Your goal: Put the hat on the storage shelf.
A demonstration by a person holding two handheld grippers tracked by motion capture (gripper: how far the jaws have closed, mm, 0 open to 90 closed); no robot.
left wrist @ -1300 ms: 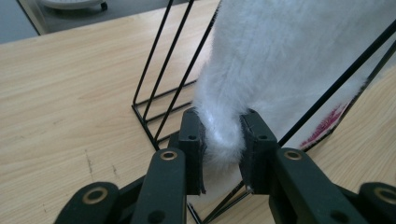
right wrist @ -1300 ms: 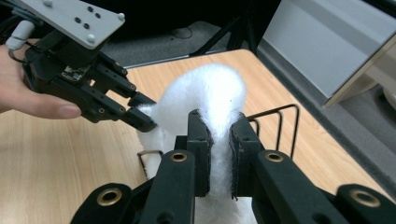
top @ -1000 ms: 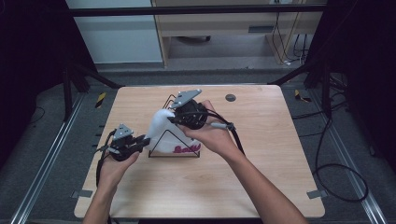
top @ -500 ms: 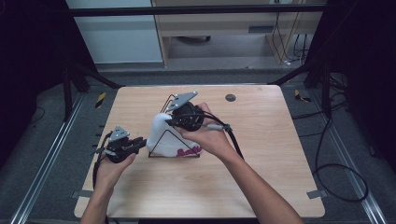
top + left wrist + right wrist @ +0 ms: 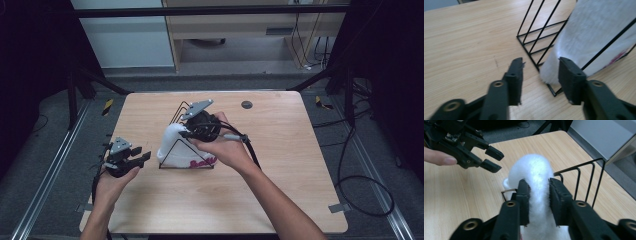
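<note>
Item: white fluffy slipper (image 5: 174, 145), soft pile, pink lettering on its side, set upright in a black wire rack (image 5: 181, 111) at the middle of a light wooden table (image 5: 290, 165). It leans against the rack's sloped wires, toe end rising above the frame, seemingly so that it rests there without support. Right gripper (image 5: 537, 195): reaches in from above and behind the rack; its jaws have just been opening, and the slipper's upper part lies between them, the pile bulging past both pads, which appear only lightly against it, so the grip reads as being let go rather than pinching. Left gripper (image 5: 540, 75): held low over the table just left of the rack, apart from it; its jaws have also just been opening and now stand spread with bare tabletop between them, the slipper's lower edge just beyond the right pad. Judged position: placement of the slipper in the rack is near finished. Also present: a small dark round disc (image 5: 246, 104) near the far table edge.
</note>
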